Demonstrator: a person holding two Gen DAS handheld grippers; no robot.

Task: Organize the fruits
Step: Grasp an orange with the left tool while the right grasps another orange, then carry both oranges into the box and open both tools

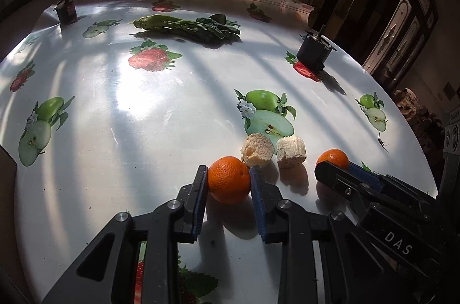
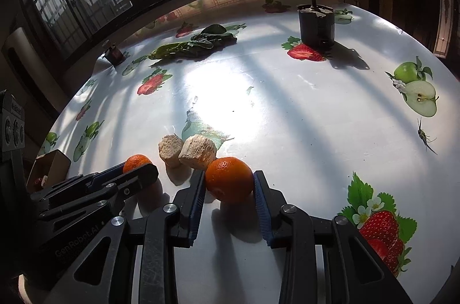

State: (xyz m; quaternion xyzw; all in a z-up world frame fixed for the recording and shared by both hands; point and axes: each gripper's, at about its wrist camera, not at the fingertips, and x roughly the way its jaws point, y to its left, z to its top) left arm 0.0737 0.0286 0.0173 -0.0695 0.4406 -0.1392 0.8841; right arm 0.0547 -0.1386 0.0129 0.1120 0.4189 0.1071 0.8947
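Gripping one round orange citrus fruit apiece, both grippers sit low over the glossy white tablecloth printed with apples and strawberries [image 1: 120, 108]. The left gripper [image 1: 228, 180] is clenched on the left orange [image 1: 229, 179]; its blue ribbed pads press both flanks, and the fruit's underside appears to rest on the cloth. The right gripper [image 2: 229, 180] is likewise clamped on the right orange [image 2: 229, 179], pads in contact on both sides.

Governing relation: each orange lies straight ahead of its own tongs, centred between the fingertips — no reach or re-aim is called for, only a lift. Being round, the fruit offers no long axis to align with.

Between the two grippers, slightly beyond the fingertips, stand two pale, crumbly cut cylinders [image 1: 273, 150], side by side. The nearer one appears to touch or nearly touch the left orange — contact cannot be confirmed. A sideways move inward by either hand would, in my judgement, risk knocking them.

Well apart, at the far side of the table, lies a bunch of dark leafy greens [image 1: 189, 26]. No basket or bowl for the fruit is clearly in view.
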